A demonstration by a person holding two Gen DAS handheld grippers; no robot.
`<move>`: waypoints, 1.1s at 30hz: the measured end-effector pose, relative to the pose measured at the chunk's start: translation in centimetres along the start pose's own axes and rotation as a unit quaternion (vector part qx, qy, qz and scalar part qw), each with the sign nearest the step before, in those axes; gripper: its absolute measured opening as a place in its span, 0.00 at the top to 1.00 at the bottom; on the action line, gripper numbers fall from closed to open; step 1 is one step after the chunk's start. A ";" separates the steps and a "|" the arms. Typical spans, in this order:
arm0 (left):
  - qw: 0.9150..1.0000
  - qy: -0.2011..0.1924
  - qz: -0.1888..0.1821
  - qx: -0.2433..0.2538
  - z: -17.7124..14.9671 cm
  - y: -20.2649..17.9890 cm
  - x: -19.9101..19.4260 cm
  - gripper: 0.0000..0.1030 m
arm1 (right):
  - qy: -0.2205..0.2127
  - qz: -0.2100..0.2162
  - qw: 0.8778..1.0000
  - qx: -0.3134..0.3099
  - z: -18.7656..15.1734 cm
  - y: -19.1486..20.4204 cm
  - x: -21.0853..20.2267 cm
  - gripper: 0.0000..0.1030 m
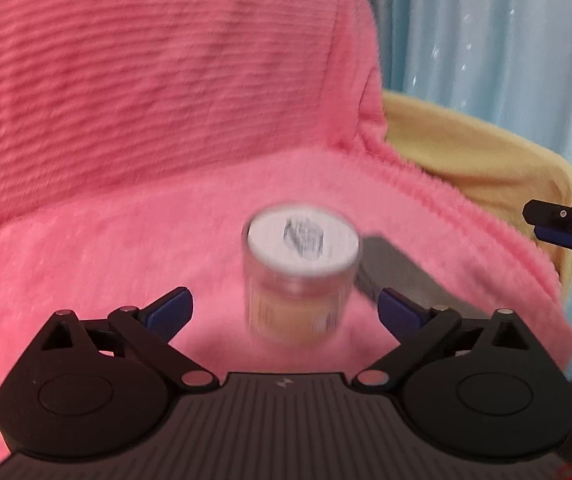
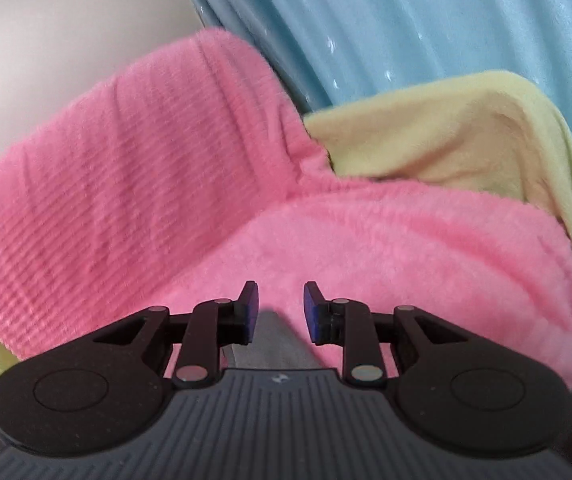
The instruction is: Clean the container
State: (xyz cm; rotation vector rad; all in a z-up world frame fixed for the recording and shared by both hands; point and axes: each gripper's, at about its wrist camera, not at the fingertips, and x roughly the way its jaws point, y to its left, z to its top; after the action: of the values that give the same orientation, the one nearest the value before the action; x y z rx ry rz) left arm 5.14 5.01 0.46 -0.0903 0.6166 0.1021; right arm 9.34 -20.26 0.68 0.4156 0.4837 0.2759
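Left gripper point(image 1: 286, 312): jaws spread wide, gripping nothing, jar point(image 1: 300, 276) standing between them on pink blanket point(image 1: 125, 220). Right gripper point(image 2: 281, 308): jaws parted, holding nothing, grey cloth point(image 2: 273, 344) lying beneath.

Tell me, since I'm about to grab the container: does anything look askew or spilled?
Nothing spilled. The container stands upright with its lid on atop the pink towel, between the open left gripper's fingers. It is blurred, so fine detail cannot be judged.

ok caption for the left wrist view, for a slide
Left gripper, jaws wide open, faces a lidded clear container standing on pink fleece.
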 end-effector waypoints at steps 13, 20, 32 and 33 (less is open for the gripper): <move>0.994 0.077 0.025 0.075 -4.1 -2.2 -2.4 0.01 | 0.103 -0.056 0.991 -0.066 -5.5 0.8 -2.6 0.78; 0.995 0.054 0.022 0.077 -4.1 -2.8 -3.4 0.00 | 0.110 -0.063 0.988 -0.093 -6.4 1.8 -2.3 0.78; 0.994 0.064 0.024 0.083 -3.3 -2.8 -2.7 0.01 | 0.119 -0.054 0.987 -0.091 -5.8 1.1 -1.6 0.78; 0.994 0.066 0.023 0.085 -3.3 -2.8 -2.6 0.01 | 0.122 -0.054 0.987 -0.091 -5.8 1.1 -1.6 0.78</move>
State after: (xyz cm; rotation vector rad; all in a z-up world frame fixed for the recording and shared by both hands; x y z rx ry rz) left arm 1.52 1.63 -0.56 0.0829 0.7569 0.0872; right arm 4.89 -17.96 -2.89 0.1775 0.7122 0.2647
